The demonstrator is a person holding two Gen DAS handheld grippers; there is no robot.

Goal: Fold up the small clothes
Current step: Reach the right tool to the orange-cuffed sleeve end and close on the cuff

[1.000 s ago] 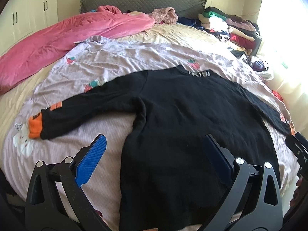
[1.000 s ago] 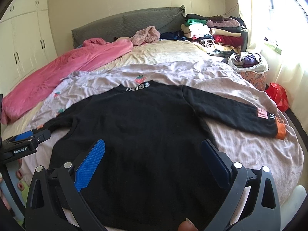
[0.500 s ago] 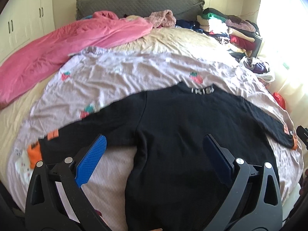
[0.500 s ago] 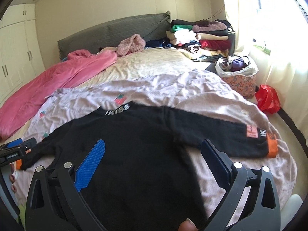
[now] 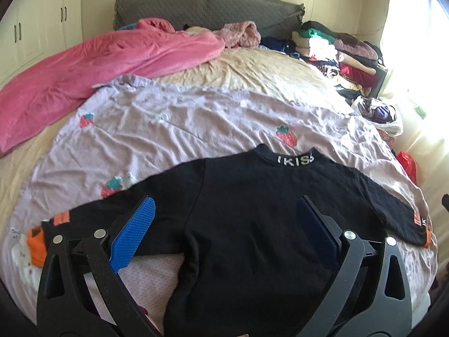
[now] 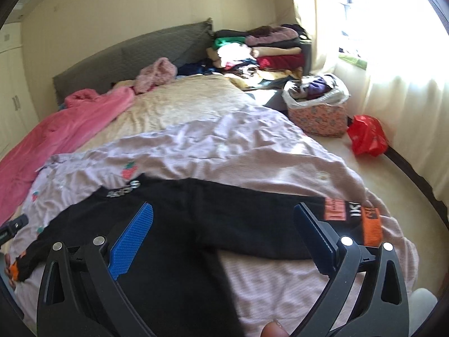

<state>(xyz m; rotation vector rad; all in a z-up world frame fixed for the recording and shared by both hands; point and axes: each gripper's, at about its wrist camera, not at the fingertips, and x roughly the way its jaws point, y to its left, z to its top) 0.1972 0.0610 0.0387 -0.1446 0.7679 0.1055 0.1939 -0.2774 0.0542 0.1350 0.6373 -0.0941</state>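
The black sweater (image 5: 252, 224) lay flat on the lilac sheet (image 5: 182, 129), both sleeves spread. Our left gripper (image 5: 224, 233) and right gripper (image 6: 221, 233) hovered wide open, holding nothing. We judged it best to pinch each orange cuff (image 6: 371, 226) and fold 1 sleeve inward.

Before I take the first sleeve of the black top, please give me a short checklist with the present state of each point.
1. black top lies flat, spread on the lilac sheet: ok.
2. Both sleeves stretched outward, orange cuff showing: ok.
3. left hand-held gripper open, holding nothing: ok.
4. right hand-held gripper open, holding nothing: ok.
5. Hem free of wrinkles: cannot tell, hidden at the lower edge.
6. right hand-held gripper faces the sleeve: ok.
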